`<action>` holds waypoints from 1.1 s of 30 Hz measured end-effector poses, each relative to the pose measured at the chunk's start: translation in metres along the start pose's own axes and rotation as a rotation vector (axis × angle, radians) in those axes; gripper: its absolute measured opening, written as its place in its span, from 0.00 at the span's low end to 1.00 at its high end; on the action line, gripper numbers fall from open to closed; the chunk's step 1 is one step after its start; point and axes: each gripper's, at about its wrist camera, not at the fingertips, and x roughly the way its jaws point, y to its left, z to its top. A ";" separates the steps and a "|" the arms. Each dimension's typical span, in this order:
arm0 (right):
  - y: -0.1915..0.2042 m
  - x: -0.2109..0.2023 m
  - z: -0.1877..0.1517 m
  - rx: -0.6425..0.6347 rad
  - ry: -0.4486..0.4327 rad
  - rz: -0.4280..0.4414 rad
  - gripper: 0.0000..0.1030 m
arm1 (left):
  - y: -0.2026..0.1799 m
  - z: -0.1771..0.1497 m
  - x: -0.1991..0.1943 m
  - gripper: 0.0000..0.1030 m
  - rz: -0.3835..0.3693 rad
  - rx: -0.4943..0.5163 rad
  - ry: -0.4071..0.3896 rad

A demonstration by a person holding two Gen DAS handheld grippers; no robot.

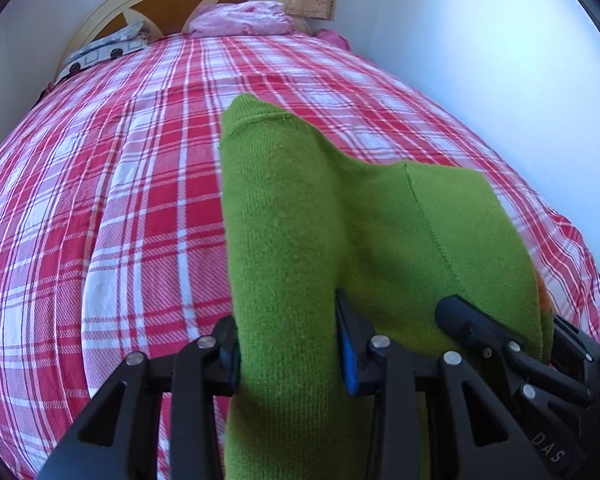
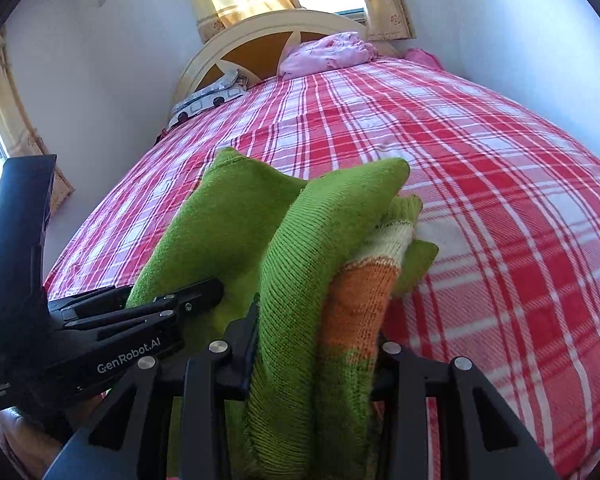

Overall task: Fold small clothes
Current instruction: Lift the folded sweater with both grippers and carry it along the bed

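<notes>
A small green knitted garment [image 1: 340,216] with an orange and cream striped part [image 2: 364,292] is held up over the red plaid bed. My left gripper [image 1: 288,344] is shut on one green edge of it. My right gripper [image 2: 316,360] is shut on a bunched edge with the striped part. In the left wrist view the right gripper [image 1: 500,340] shows at the right, clamped on the cloth. In the right wrist view the left gripper [image 2: 180,300] shows at the left, on the same garment. The cloth hides the fingertips.
The bed with the red and white plaid sheet [image 1: 120,200] fills both views. A pink bundle of cloth [image 2: 328,54] and a patterned pillow [image 2: 208,100] lie by the headboard [image 2: 260,36]. White walls stand on both sides.
</notes>
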 end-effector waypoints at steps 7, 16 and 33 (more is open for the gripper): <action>-0.009 -0.037 -0.009 0.014 -0.050 -0.033 0.37 | -0.022 -0.005 -0.019 0.37 -0.034 0.043 -0.041; -0.015 -0.074 -0.006 0.034 -0.121 -0.059 0.37 | -0.046 -0.004 -0.038 0.37 -0.026 0.097 -0.113; -0.033 -0.108 0.002 -0.027 -0.185 -0.120 0.36 | -0.095 0.016 -0.041 0.36 -0.067 0.164 -0.143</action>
